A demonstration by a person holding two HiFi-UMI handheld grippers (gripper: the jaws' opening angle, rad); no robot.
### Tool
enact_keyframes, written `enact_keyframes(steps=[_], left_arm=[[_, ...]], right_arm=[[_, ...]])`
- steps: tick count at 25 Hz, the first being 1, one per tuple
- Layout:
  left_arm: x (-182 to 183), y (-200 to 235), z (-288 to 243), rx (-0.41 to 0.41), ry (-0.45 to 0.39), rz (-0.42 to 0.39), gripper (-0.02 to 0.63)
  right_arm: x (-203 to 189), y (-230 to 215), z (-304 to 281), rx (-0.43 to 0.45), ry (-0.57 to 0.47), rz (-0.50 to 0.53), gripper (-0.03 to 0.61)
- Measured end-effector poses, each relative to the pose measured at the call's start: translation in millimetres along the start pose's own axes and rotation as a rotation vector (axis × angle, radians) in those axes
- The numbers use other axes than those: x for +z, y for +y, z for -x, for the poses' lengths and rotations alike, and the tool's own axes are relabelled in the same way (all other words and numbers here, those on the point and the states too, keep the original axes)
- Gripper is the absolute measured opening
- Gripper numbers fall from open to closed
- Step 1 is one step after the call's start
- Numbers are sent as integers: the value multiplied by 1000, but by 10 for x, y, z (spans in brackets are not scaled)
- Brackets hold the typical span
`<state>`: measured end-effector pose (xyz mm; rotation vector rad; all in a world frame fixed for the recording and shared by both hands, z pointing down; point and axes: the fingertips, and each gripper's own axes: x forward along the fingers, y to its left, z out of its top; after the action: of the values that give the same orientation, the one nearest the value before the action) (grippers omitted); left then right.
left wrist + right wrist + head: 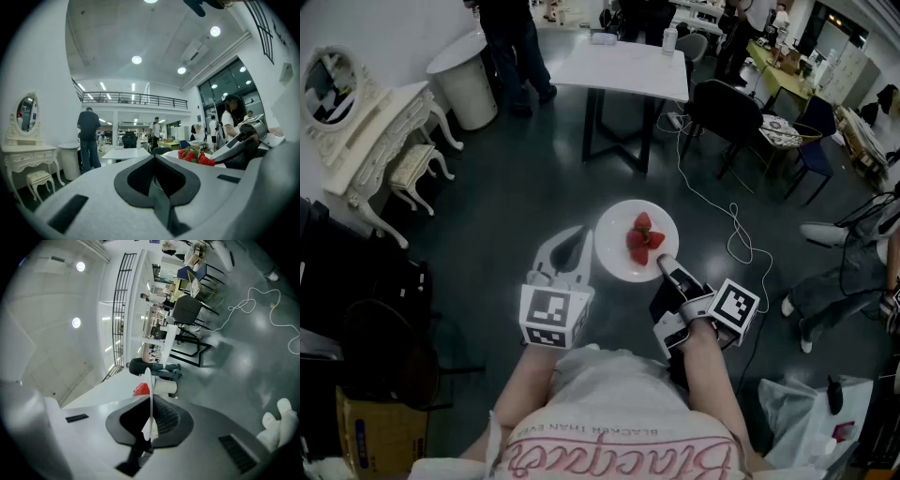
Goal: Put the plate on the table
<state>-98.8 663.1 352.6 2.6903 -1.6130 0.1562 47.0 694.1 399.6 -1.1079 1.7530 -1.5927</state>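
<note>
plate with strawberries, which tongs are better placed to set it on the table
Right: the right tongs are shut on the plate at its rim; the left tongs sit shut and empty beside it.

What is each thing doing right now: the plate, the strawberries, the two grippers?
plate: held in the air, not yet on the white table.
strawberries: piled on the plate.
right gripper: shut on the plate's rim.
left gripper: shut, empty, beside the plate.
</note>
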Motion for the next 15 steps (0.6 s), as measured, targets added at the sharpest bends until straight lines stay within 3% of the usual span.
enact_keyframes(steps=[15], left_arm=[[0, 101, -120, -27, 12, -1, 5]], right_arm=[[3, -73, -156, -12, -12, -8, 11]])
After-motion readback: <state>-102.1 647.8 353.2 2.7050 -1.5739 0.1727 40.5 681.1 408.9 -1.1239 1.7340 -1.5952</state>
